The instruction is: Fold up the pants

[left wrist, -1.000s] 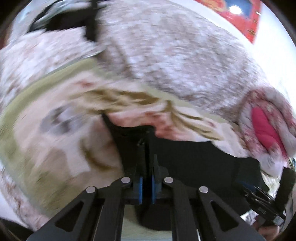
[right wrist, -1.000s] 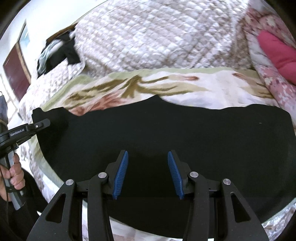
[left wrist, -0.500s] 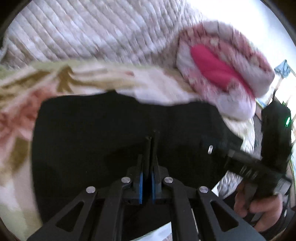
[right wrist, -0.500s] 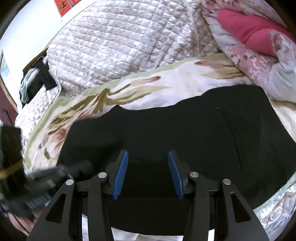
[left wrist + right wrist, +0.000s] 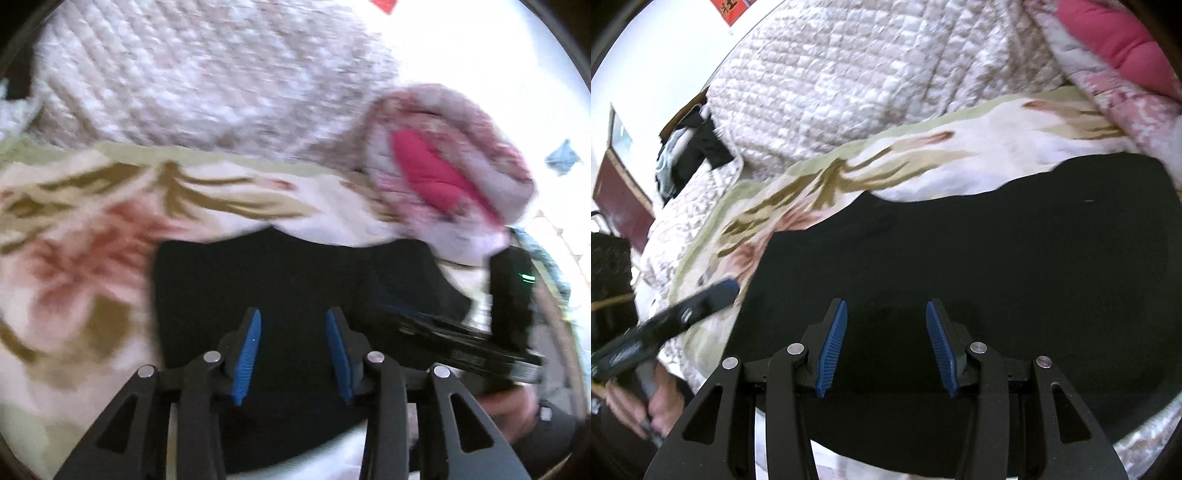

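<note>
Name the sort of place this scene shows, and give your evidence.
Most likely a bedroom: black pants lie on a flowered blanket, with a quilted bedspread and a bundled pink quilt behind.

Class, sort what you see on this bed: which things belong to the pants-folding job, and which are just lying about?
Job: black pants; left hand-held gripper, jaws opening, nothing held; right hand-held gripper.

Lying about: floral blanket; quilted bedspread; pink pillow; dark clothes.

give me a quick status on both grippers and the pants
Left gripper jaws opening, nothing between them. Right gripper open, empty. Black fabric pants lie folded flat on the floral blanket. Nothing on top of them.
</note>
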Available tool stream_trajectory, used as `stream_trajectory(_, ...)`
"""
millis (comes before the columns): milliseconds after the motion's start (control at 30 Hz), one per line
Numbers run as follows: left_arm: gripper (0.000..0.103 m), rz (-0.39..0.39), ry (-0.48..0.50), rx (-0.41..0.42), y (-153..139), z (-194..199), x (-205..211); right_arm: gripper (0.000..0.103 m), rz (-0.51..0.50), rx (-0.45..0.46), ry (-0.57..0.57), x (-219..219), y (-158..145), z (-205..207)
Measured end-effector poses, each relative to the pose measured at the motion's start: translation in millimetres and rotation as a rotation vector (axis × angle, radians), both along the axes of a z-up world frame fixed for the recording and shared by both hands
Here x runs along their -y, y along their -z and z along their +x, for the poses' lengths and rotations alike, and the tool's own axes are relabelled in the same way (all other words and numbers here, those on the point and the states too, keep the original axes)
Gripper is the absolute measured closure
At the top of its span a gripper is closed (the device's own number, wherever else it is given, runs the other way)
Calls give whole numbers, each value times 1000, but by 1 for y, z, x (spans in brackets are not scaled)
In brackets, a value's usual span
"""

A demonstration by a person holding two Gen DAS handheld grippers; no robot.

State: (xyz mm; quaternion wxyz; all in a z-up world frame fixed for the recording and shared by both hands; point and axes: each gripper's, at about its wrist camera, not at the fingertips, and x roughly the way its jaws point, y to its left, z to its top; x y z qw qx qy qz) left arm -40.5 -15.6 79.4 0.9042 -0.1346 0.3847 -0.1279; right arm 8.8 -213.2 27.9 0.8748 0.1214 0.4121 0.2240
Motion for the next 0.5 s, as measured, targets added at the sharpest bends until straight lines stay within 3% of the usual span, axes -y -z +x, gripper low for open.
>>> stream_trajectory(167, 63, 65, -113, -13, 14, 18, -32, 58, -21, -72, -90, -25, 10, 32)
stream_trajectory(367, 63, 64, -137, -42, 32, 23, -42, 58, 67, -104, -64, -25, 22, 50)
stream_trajectory(500, 63, 51, -145, -45, 33, 24, -46, 58, 150, -142, -110, -26, 22, 49)
